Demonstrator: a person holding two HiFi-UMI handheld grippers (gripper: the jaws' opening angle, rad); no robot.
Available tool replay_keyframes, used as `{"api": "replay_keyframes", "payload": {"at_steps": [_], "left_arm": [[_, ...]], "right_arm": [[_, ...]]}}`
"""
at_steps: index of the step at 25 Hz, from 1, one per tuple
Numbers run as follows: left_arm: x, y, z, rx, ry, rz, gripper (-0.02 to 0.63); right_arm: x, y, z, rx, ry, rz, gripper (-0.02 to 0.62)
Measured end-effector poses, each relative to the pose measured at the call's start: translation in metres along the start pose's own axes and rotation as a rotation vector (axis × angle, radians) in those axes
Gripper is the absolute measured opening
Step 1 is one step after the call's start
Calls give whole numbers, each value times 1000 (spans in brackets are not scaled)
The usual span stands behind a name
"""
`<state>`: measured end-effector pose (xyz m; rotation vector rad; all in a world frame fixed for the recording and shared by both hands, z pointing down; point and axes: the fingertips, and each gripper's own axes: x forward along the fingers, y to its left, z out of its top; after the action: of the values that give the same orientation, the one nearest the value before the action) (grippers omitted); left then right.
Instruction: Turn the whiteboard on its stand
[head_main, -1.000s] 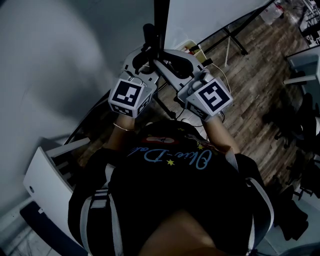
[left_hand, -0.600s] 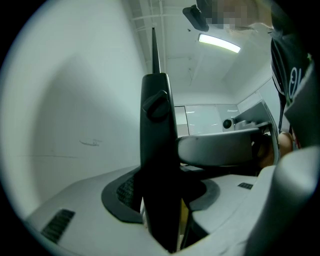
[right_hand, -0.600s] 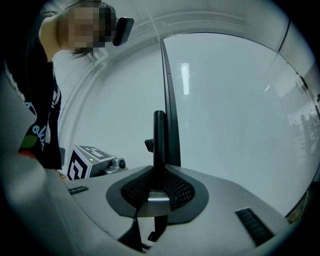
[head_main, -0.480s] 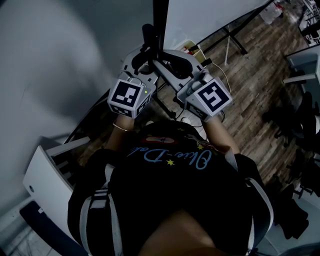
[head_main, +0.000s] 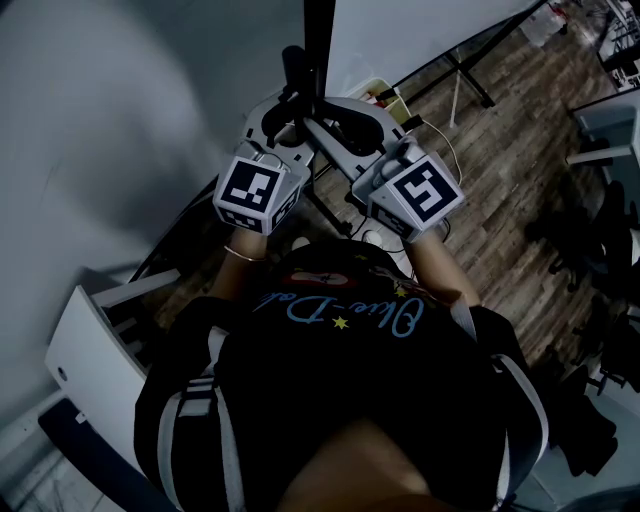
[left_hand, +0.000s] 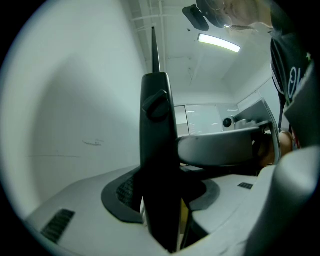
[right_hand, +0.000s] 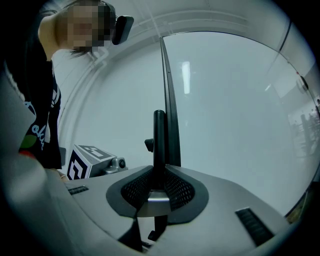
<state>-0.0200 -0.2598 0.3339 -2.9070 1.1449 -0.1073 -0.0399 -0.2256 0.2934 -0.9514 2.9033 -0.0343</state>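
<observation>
The whiteboard (head_main: 420, 30) stands edge-on in front of me, its dark frame edge (head_main: 320, 25) running up out of the head view. A black stand post with a knob (head_main: 295, 65) rises beside that edge. My left gripper (head_main: 288, 108) is shut on the black post (left_hand: 159, 150), which fills the gap between its jaws. My right gripper (head_main: 338, 125) is shut on the board's thin dark frame edge (right_hand: 160, 145), with the white board face (right_hand: 235, 110) to its right. The two grippers sit side by side, nearly touching.
The stand's black legs (head_main: 470, 75) spread over the wood floor (head_main: 500, 180). A small box of items (head_main: 385, 97) lies near its foot. A white cabinet-like piece (head_main: 90, 350) is at lower left, dark chairs (head_main: 600, 240) at right, and a pale wall (head_main: 120, 120) at left.
Both grips hold as before. The two grippers have drifted a touch to the left with the post.
</observation>
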Motion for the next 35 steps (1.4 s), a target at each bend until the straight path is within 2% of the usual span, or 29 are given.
{"api": "replay_keyframes", "payload": {"at_steps": [12,35], "left_arm": [[-16,-1,0,0,-9,3,210],[-51,7,1,-3,-23,-47,210]], "right_arm": [[2,17,0,7,-2,-1,74],[18,50,-1,-23,-21,-51,74]]}}
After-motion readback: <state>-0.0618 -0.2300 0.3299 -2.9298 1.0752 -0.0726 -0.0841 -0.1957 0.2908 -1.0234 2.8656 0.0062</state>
